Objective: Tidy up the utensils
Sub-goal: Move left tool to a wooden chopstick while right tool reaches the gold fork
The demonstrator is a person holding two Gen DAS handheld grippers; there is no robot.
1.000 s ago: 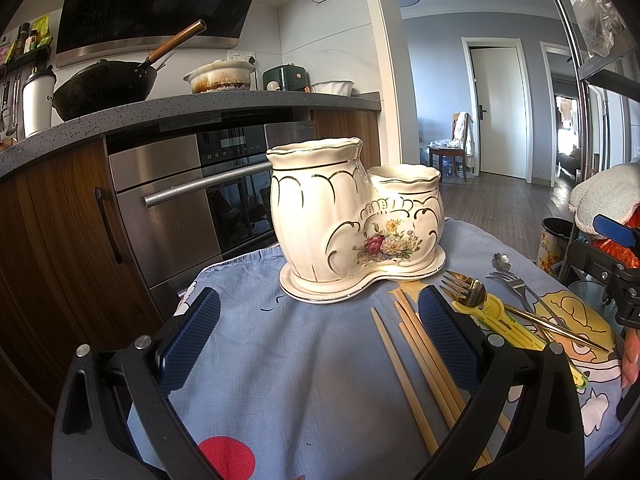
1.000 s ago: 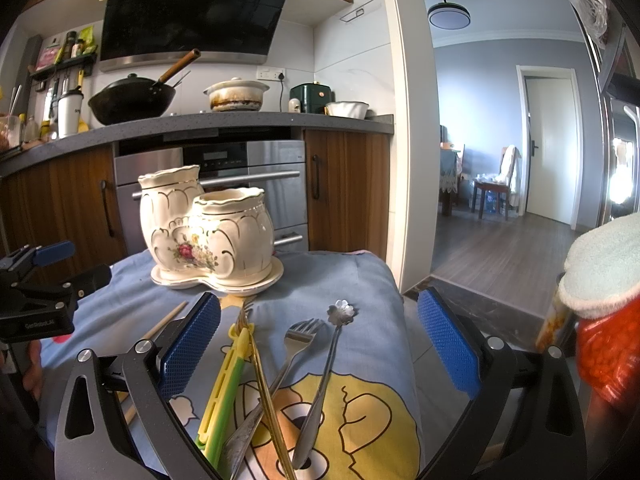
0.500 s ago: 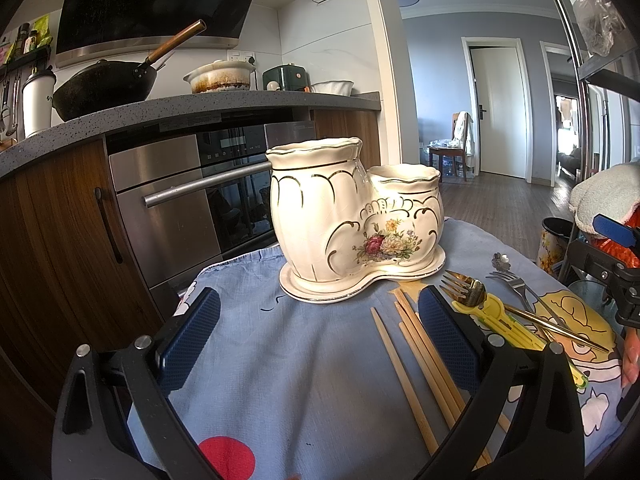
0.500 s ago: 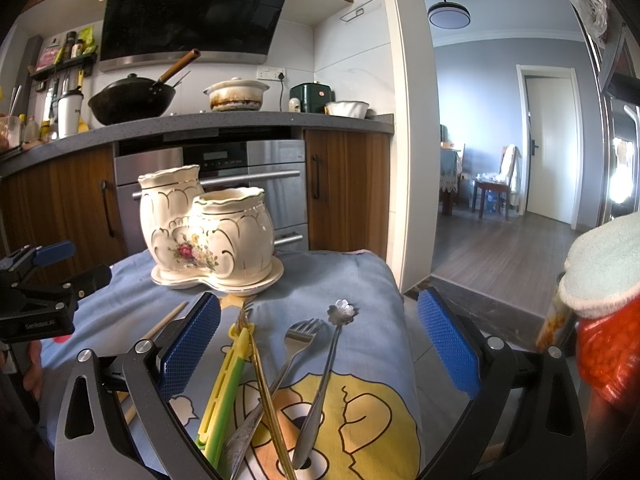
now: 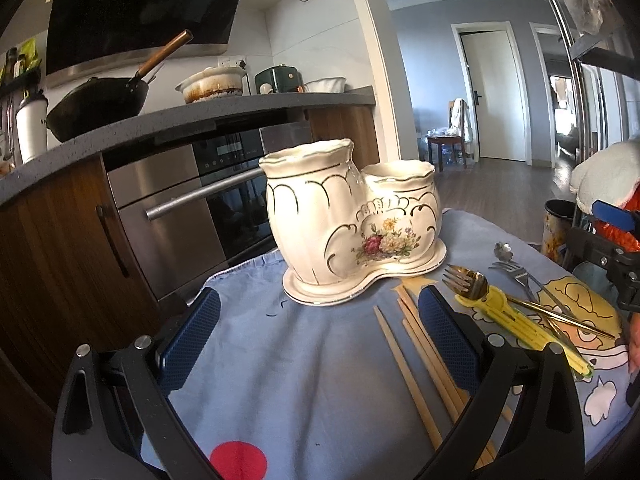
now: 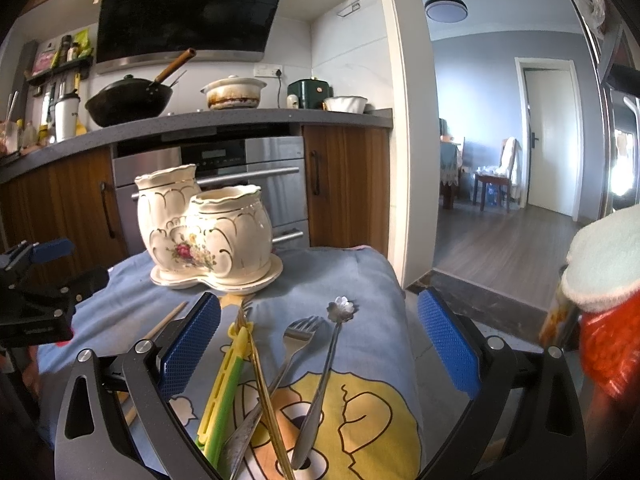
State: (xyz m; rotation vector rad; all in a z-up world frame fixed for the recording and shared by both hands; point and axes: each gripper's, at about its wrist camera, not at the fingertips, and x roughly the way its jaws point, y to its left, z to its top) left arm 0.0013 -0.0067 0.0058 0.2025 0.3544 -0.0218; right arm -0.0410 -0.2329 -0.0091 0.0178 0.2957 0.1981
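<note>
Holder [image 5: 352, 220]: one ceramic piece with two cups, heavy, breakable, near the cloth's [image 5: 300, 380] far edge.

Chopsticks [image 5: 416, 364]: about four, light, stiff; grip mid-shaft.

Forks: one gold [image 5: 460, 280], one steel [image 6: 298, 334].

Spoon [image 6: 324, 376]: one, slick; pinch the handle.

Yellow tool [image 6: 224, 384]: one, kind unclear.

Left gripper [image 5: 316, 340], right gripper [image 6: 318, 340]: both spread wide, holding nothing.

I note a cream ceramic utensil holder [image 5: 352, 232] with two joined pots, gold trim and a floral motif, upright on its own base on the blue cloth; no utensil shows above either rim. Wooden chopsticks [image 5: 416, 360] lie flat before it. Just beside them lie a yellow-handled tool [image 6: 222, 388], a gold fork [image 5: 464, 280], a steel fork [image 6: 298, 340] and a flower-ended spoon [image 6: 326, 368], overlapping.
</note>
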